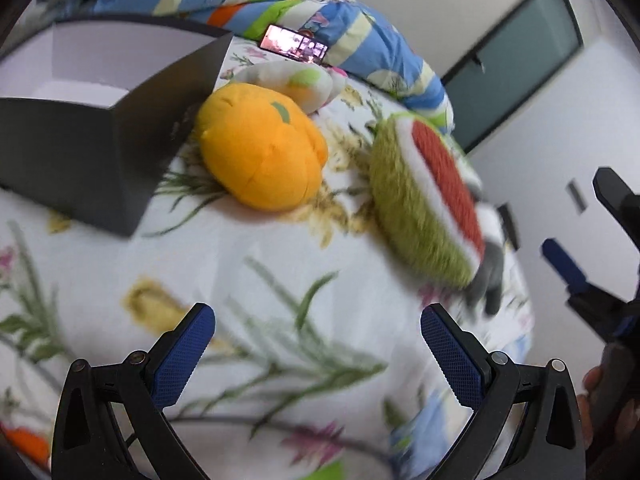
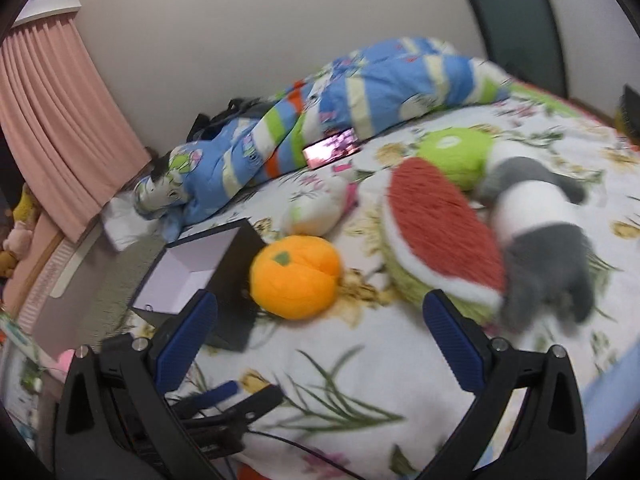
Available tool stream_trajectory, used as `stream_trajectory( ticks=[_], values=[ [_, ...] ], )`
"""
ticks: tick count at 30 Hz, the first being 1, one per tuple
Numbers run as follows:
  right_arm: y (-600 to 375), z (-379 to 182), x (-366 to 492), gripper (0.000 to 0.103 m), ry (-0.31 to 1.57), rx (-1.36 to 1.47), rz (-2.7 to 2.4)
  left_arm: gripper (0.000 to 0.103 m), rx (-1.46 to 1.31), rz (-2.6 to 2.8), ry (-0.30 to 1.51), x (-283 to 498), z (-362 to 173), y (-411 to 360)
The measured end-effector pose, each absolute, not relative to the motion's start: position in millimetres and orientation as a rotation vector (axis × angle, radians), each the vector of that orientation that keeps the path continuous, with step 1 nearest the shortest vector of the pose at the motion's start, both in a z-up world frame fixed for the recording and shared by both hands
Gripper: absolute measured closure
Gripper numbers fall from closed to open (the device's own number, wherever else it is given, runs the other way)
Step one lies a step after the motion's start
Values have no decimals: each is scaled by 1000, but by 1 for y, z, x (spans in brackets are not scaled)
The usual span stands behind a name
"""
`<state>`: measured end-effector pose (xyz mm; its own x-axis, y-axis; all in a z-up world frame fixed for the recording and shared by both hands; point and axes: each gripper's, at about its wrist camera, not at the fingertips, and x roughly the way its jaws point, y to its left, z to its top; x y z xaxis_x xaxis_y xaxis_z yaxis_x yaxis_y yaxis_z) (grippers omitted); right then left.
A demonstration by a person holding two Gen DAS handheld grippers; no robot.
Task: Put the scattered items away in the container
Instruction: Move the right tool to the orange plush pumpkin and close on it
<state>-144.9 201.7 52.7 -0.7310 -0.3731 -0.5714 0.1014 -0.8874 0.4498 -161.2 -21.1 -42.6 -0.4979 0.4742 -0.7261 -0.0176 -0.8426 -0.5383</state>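
Note:
A dark box [image 1: 80, 152] with a white inside stands open on the flowered bed; it also shows in the right wrist view [image 2: 188, 276]. An orange plush [image 1: 260, 148] [image 2: 296, 276] lies right beside the box. A watermelon-slice plush [image 1: 428, 196] [image 2: 436, 236] lies to its right, against a grey-and-white panda plush [image 2: 536, 232]. A white plush [image 1: 292, 80] [image 2: 320, 208] lies behind the orange. My left gripper [image 1: 318, 354] is open and empty above the sheet. My right gripper [image 2: 320, 340] is open and empty, short of the orange and the watermelon.
A striped blue quilt [image 2: 360, 92] is heaped along the far side of the bed, with a lit phone [image 2: 330, 148] at its edge. The bed edge drops off at the right [image 1: 528, 320]. A pink curtain [image 2: 52, 120] hangs at the left.

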Motion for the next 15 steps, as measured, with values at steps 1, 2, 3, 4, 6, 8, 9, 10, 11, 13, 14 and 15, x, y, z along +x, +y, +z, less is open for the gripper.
stream_trajectory(
  ticks=[1,2,3,4,6,8,9,10,11,13,14,15],
  values=[
    [199,54,-156,0,-589,1015,-2608,0,-1369,2390,-704,-171,-44,-22],
    [193,53,-169,0,-606,1045,-2562,0,-1361,2394,-719,-180,-45,-23],
    [190,51,-178,0,-610,1061,-2528,0,-1354,2399,-734,-190,-46,-25],
    [183,49,-190,0,-595,1081,-2489,0,-1351,2394,-752,-201,-49,-26],
    [167,47,-208,0,-520,1139,-2446,0,-1358,2359,-810,-219,-56,-30],
    [147,41,-227,1,-421,1200,-2399,0,-1356,2332,-849,-230,-63,-32],
    [139,35,-237,2,-381,1233,-2373,0,-1362,2316,-863,-236,-67,-33],
    [131,30,-248,2,-350,1268,-2346,0,-1376,2300,-876,-243,-72,-34],
    [123,22,-260,3,-323,1313,-2318,0,-1392,2295,-879,-249,-76,-35],
    [115,4,-283,4,-326,1394,-2265,0,-1416,2315,-841,-261,-82,-36],
    [112,-3,-294,5,-341,1431,-2232,0,-1406,2333,-803,-265,-81,-35],
    [109,-10,-305,6,-359,1463,-2198,0,-1404,2325,-791,-269,-82,-34]
  ],
)
